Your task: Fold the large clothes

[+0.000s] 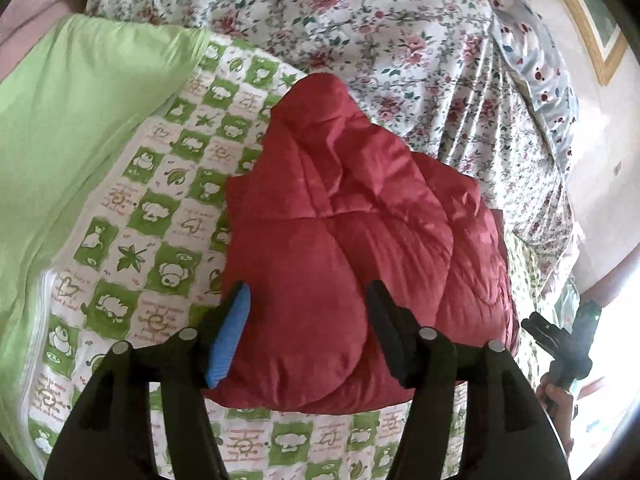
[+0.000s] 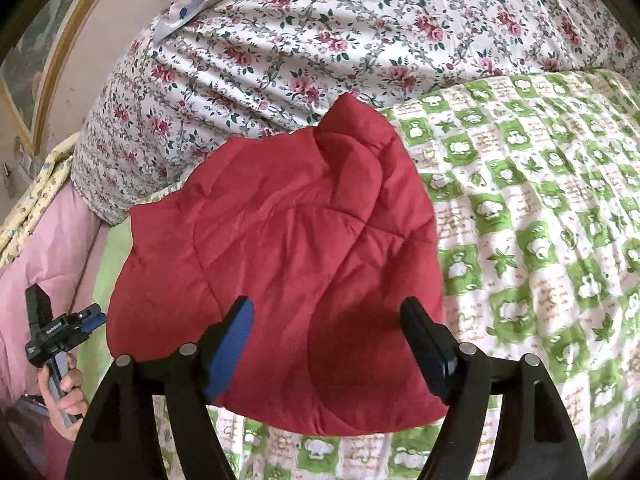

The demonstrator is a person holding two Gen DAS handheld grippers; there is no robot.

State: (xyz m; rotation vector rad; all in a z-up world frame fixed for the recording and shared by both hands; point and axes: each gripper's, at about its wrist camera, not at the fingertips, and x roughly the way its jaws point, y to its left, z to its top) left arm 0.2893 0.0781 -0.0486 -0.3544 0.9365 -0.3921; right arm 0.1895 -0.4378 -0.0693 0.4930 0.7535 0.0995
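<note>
A red quilted jacket lies folded into a puffy bundle on a green-and-white checked quilt. My left gripper hovers over the bundle's near end, open, its blue pad and black finger on either side of the padded fabric without pressing it. In the right wrist view the same jacket lies flat and wide, and my right gripper stands open above its near edge with nothing clamped. Each view also shows, at its edge, the person's hand holding the other gripper, clear of the jacket.
A rose-patterned duvet is heaped behind the jacket. A plain green cover lies at the left and pink bedding at the bed's side. A framed picture hangs on the wall. The checked quilt stretches to the right.
</note>
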